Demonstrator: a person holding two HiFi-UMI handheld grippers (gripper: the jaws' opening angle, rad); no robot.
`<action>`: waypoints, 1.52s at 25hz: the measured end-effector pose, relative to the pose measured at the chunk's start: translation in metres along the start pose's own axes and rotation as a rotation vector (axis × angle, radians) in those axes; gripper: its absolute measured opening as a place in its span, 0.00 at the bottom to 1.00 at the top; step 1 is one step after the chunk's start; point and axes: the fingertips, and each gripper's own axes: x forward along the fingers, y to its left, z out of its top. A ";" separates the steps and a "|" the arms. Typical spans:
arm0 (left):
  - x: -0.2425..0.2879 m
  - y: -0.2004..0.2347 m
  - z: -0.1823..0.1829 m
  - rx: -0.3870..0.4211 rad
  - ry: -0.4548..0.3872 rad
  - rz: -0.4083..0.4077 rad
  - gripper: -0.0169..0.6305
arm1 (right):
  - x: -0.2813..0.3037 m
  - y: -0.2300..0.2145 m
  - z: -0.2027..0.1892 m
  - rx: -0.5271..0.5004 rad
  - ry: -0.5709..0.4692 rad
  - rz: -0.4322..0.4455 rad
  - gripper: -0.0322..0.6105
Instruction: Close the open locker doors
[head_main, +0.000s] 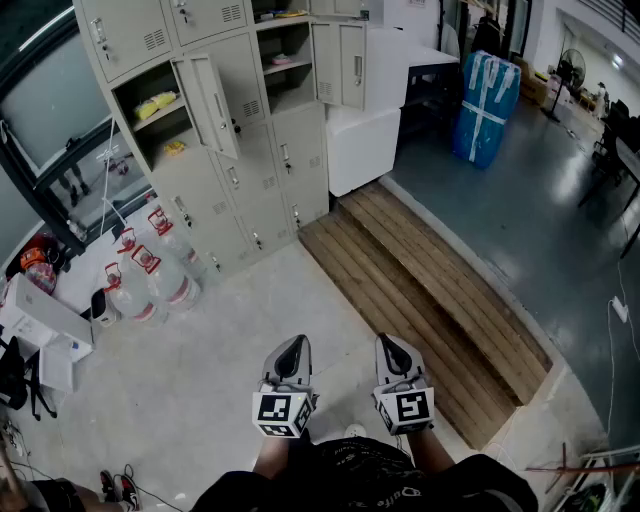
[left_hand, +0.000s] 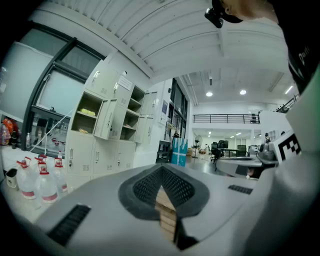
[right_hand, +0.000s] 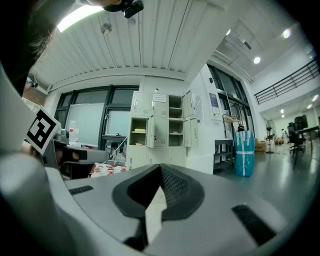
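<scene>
Pale concrete floor (head_main: 200, 340) lies under the jaws. Ahead and left of them stand water bottles (head_main: 150, 275). Ahead and right lies a wooden plank step (head_main: 420, 280). The lockers (head_main: 250, 150) stand well beyond.

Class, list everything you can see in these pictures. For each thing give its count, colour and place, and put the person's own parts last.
locker bank: one, beige, upper left of the head view
open locker doors: at least two, beige, one on the left column and one further right
water jugs: about four, clear with red caps, on the floor left of the lockers
wooden platform: one, brown, on the floor right of the lockers
white block: one, white, beside the lockers
wrapped bundle: one, blue with pale bands, upper right
left gripper: one, grey, jaws shut and empty, bottom centre
right gripper: one, grey, jaws shut and empty, bottom centre
</scene>
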 end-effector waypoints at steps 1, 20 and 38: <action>-0.001 0.012 0.001 0.005 -0.004 0.005 0.04 | 0.007 0.008 0.001 0.000 -0.010 -0.003 0.06; 0.010 0.153 0.027 -0.006 -0.004 -0.085 0.04 | 0.112 0.097 0.018 0.050 -0.019 -0.091 0.06; 0.074 0.224 0.028 -0.011 0.028 -0.172 0.04 | 0.209 0.105 0.005 0.018 0.021 -0.140 0.06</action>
